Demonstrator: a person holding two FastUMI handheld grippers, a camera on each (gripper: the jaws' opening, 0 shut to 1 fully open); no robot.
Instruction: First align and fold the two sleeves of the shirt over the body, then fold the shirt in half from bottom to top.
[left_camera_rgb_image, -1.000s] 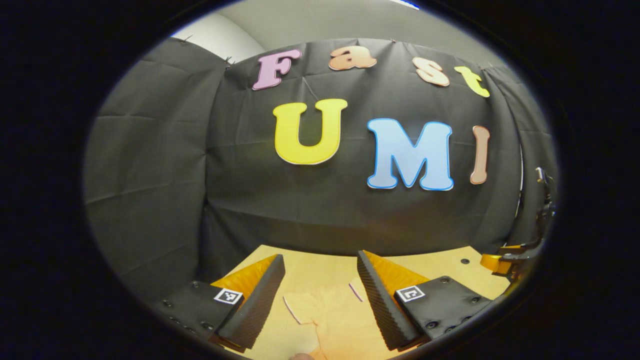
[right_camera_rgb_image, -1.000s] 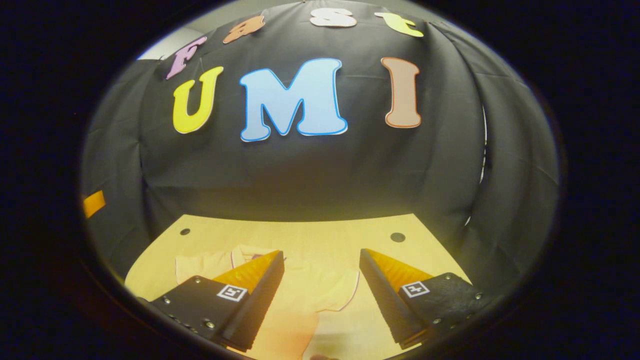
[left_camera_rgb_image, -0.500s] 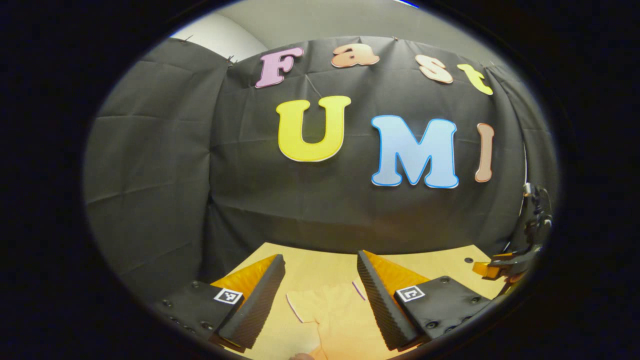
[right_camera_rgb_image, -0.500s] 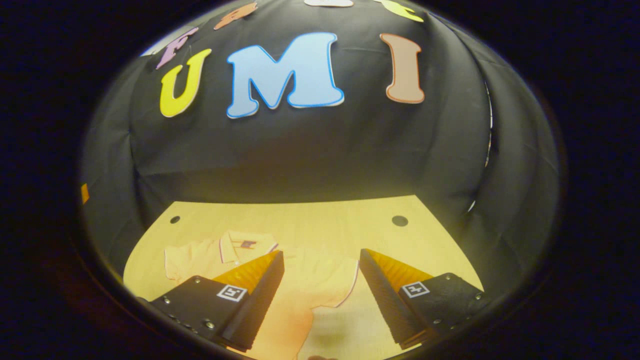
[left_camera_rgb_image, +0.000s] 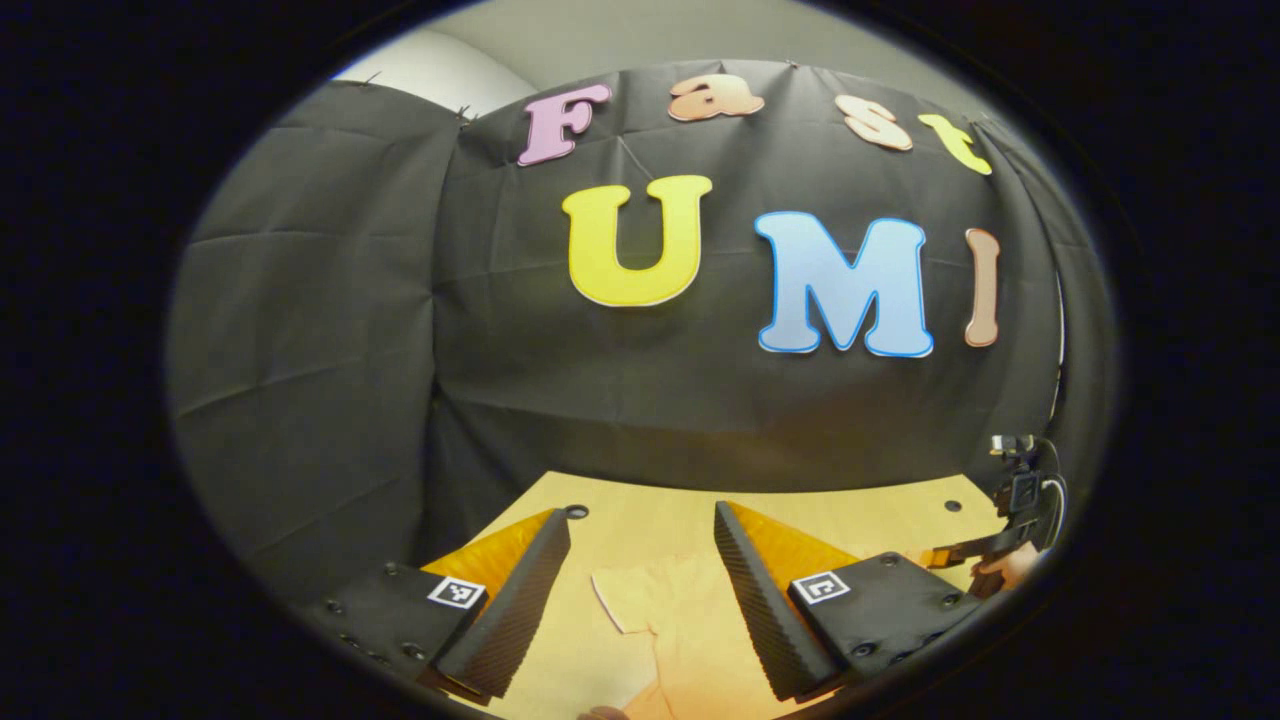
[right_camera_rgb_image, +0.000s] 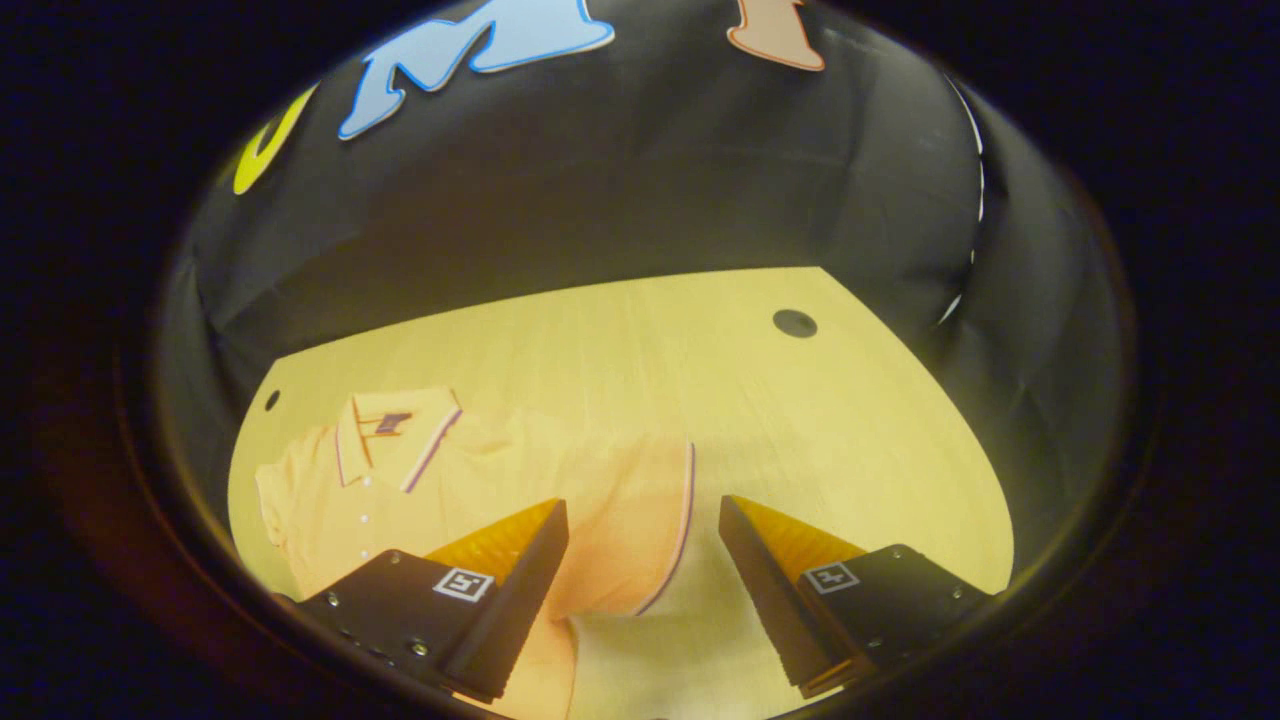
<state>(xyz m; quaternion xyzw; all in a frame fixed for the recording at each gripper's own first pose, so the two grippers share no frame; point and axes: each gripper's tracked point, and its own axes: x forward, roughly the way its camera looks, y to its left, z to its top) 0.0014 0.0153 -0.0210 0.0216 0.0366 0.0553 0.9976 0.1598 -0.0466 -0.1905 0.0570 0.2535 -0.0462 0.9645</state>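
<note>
Pale wooden table (right_camera_rgb_image: 700, 380) with round dark holes (right_camera_rgb_image: 794, 323) near its far corners, enclosed behind and at the sides by black cloth wall (right_camera_rgb_image: 620, 190); a strip of plain light wall (left_camera_rgb_image: 640, 30) shows above the cloth. A pale yellow short-sleeved shirt (right_camera_rgb_image: 480, 480) lies flat on the table, collar (right_camera_rgb_image: 395, 430) toward the far edge. Right gripper (right_camera_rgb_image: 642, 590): fingers spread, above the shirt's sleeve (right_camera_rgb_image: 650, 520), holding nothing. Left gripper (left_camera_rgb_image: 640, 600): fingers spread, above the other sleeve (left_camera_rgb_image: 640, 605); whether either gripper touches the fabric is unclear, given the fisheye distortion.
</note>
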